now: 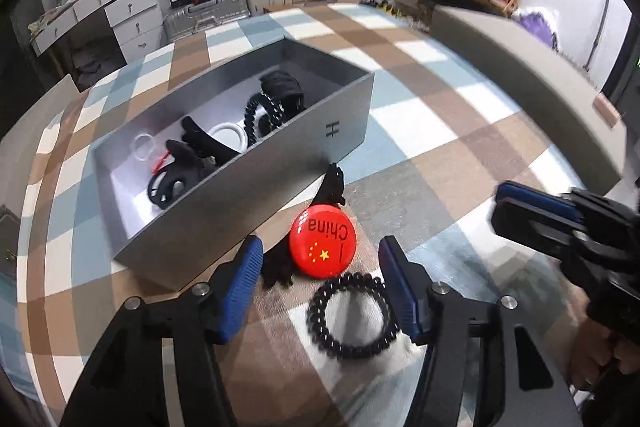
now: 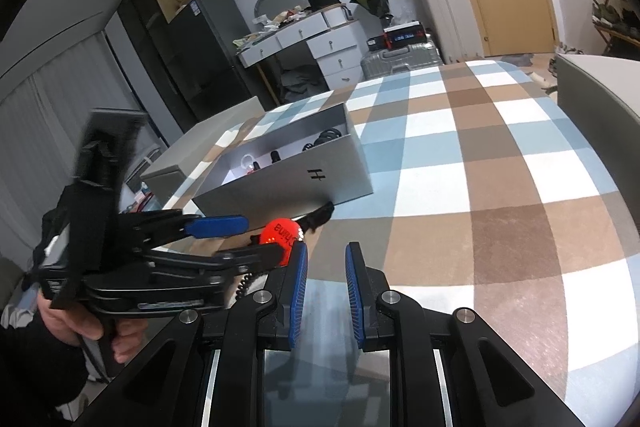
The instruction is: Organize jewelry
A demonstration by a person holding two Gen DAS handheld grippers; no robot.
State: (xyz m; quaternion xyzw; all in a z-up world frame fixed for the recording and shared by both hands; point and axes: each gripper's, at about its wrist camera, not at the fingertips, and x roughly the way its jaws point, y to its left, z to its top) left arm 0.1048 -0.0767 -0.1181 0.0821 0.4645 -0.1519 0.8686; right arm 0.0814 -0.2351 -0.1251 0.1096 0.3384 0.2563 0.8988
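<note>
Checked cloth (image 1: 420, 131) covers the table; beside the grey box (image 1: 280, 163) lies a red badge (image 1: 322, 245), straight ahead between the open left gripper (image 1: 320, 259) fingers; right gripper (image 2: 326, 261), open and empty, sits farther off.

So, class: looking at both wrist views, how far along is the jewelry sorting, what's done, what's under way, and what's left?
Done: black hair claws, a black coiled tie and white rings already lie in the open grey metal box. Under way: the left gripper, fingers open, straddles the round red China badge and a black spiral hair tie on the checked cloth. The right gripper is open and holds nothing. Left: badge, spiral tie, and the black clip beside the box.
</note>
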